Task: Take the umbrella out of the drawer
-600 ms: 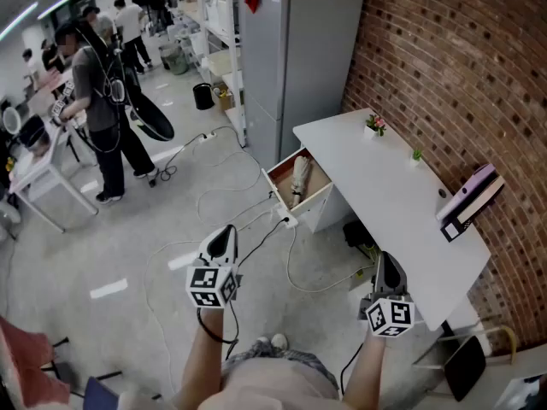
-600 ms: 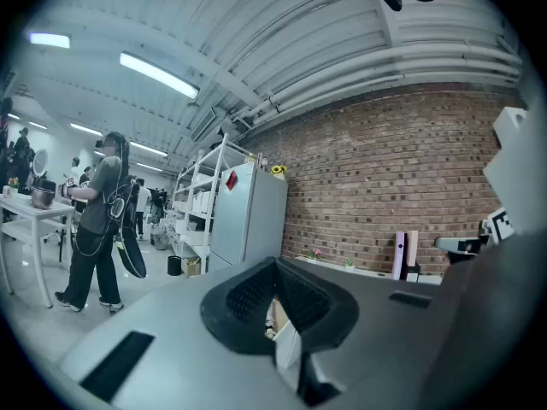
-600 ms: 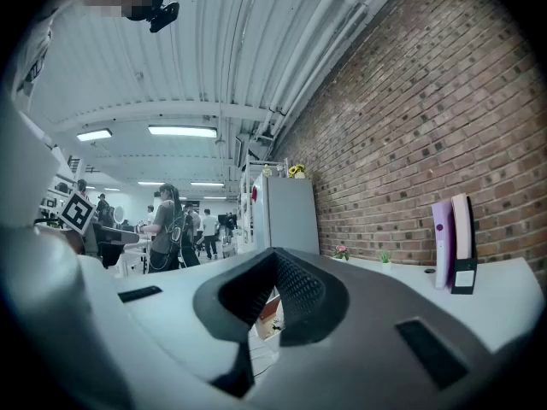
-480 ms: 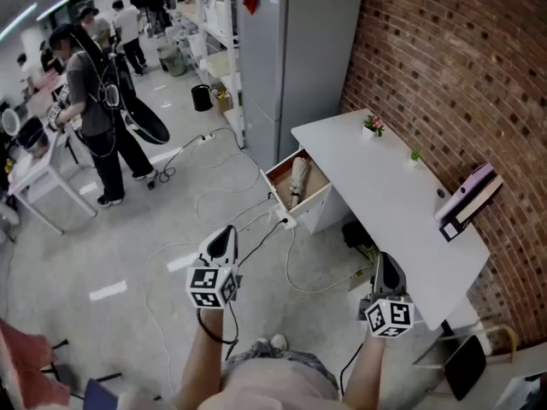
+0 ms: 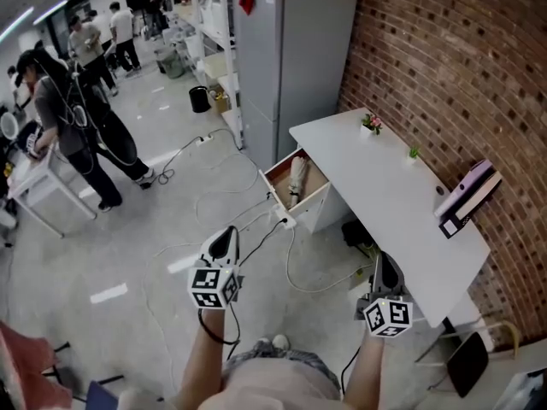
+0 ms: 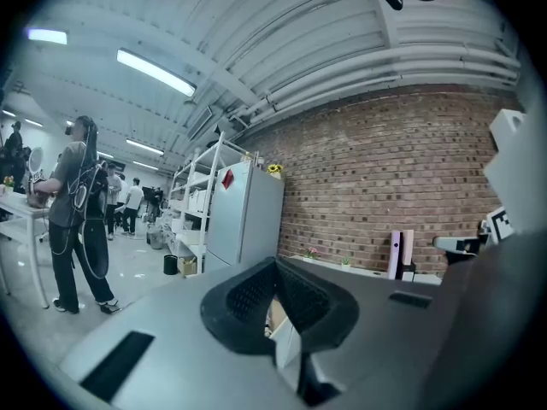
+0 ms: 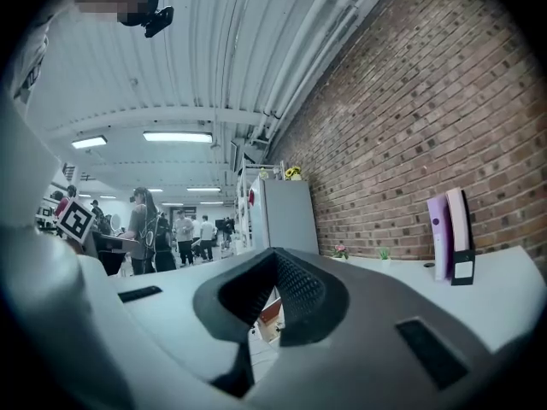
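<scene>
The desk drawer (image 5: 318, 196) stands pulled out, and a pale folded umbrella (image 5: 297, 178) lies inside it along its length. Both grippers hang level over the floor, well short of the drawer. My left gripper (image 5: 226, 234) is to the drawer's lower left, its jaws shut with nothing between them. My right gripper (image 5: 385, 266) is beside the desk's near end, also shut and empty. In the left gripper view the dark pads (image 6: 248, 295) meet at the tip (image 6: 275, 267). The right gripper view shows the same at its tip (image 7: 275, 259).
A white desk (image 5: 389, 203) runs along the brick wall with two small plants (image 5: 372, 124) and upright binders (image 5: 466, 196). A grey fridge (image 5: 295, 58) stands behind the drawer. Cables (image 5: 256, 229) trail over the floor. People (image 5: 64, 118) work at a table (image 5: 34, 186) far left.
The person at the left has stepped further left along the table. Both grippers have kept their places and stayed shut.
</scene>
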